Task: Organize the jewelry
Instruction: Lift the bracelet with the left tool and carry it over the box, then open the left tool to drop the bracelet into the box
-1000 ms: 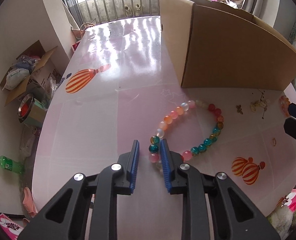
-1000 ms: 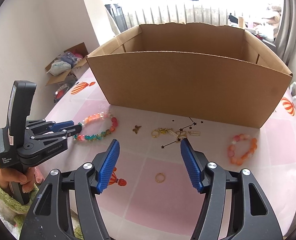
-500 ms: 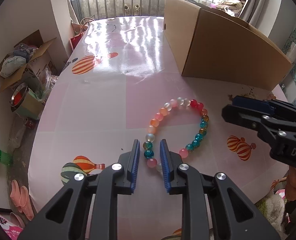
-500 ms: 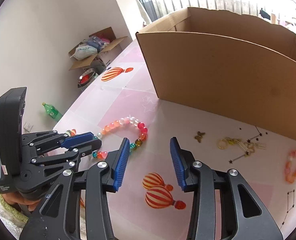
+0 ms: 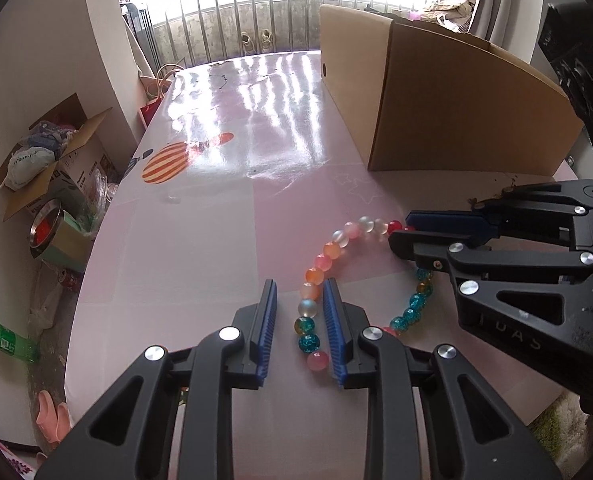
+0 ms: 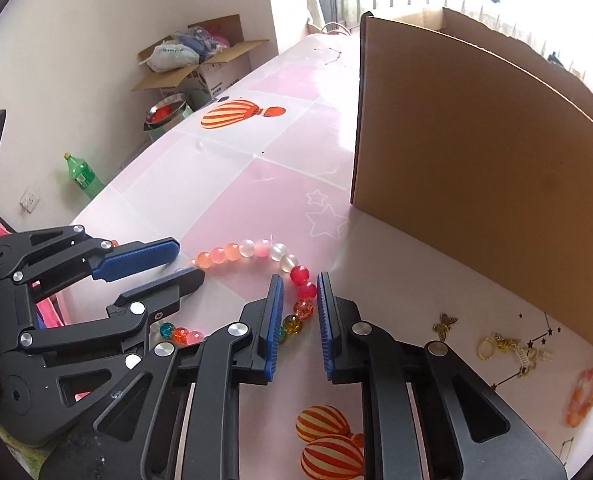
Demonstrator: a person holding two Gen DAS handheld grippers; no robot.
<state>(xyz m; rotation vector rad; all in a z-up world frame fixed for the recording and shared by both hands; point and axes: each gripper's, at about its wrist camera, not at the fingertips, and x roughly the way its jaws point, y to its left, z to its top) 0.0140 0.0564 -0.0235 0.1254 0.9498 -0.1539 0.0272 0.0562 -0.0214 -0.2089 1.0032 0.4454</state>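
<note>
Left wrist view: bead necklace is lying on the pink desk. Left gripper fingers are straddling beads, slightly open. Right gripper fingers, likewise ajar, are bracketing red beads, not gripping.

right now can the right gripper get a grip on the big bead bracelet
Probably yes. The right gripper is open with the red beads of the bead bracelet already between its fingers, and nothing blocks them. The left gripper straddles the opposite side.

Left gripper fingers parted; right gripper likewise, both low.
</note>
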